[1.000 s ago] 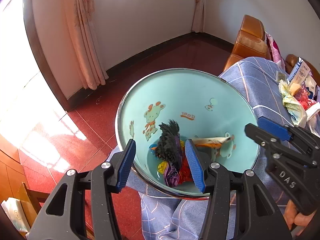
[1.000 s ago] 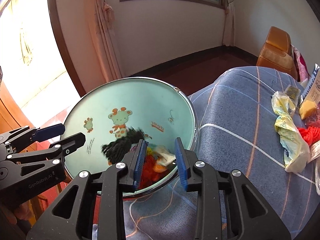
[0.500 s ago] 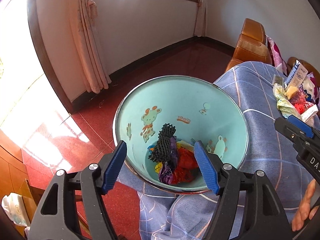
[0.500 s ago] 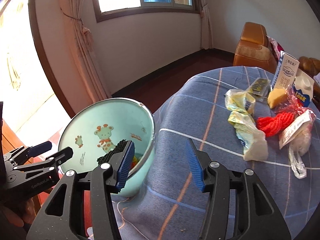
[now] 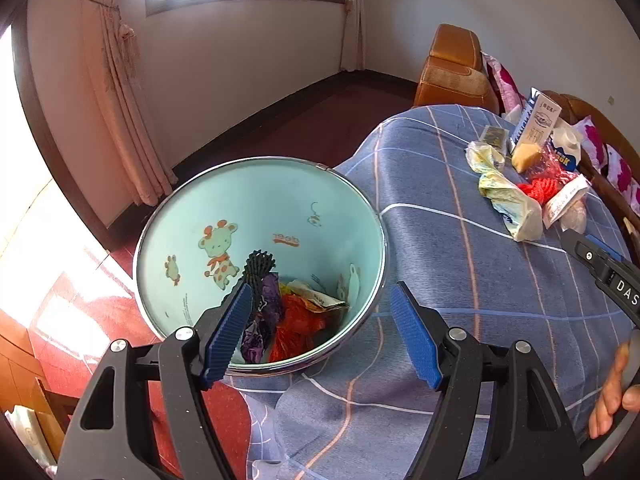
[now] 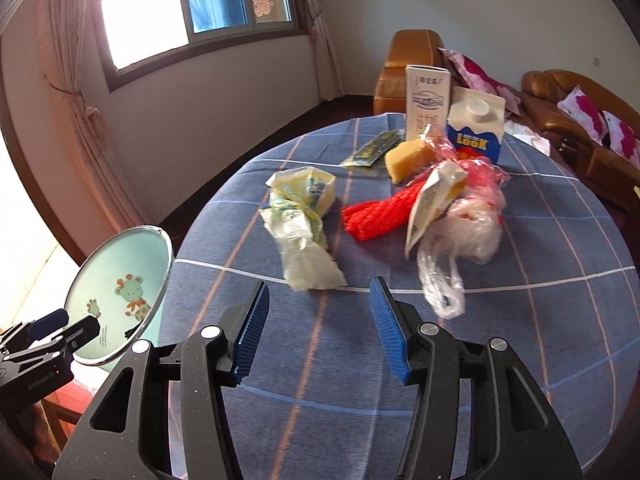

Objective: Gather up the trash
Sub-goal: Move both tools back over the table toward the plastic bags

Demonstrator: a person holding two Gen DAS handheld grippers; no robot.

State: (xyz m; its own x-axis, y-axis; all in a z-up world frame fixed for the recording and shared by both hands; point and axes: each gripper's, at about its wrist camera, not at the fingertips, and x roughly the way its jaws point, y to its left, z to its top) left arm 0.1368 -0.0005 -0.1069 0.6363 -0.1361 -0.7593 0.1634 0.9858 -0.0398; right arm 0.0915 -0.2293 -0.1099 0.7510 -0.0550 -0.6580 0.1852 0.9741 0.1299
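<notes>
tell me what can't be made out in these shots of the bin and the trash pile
- Bin floor, left wrist view: covered by the trash inside.
- Bin, right wrist view: contents hidden by its rim.
- Clear bag, right wrist view: contents unreadable through crinkled film.
- Right tongs, left wrist view: cut off by the frame edge.

right hand-held gripper [image 6: 318, 326] agape, empty | trash pile [image 6: 384, 204] ahead | bin [image 6: 120, 280] left

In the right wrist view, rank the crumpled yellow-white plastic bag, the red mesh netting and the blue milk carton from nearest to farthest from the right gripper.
From the right gripper:
1. Crumpled yellow-white plastic bag, just ahead, slightly left.
2. Red mesh netting, farther back, right of the bag.
3. Blue milk carton, at the far side of the table.
</notes>
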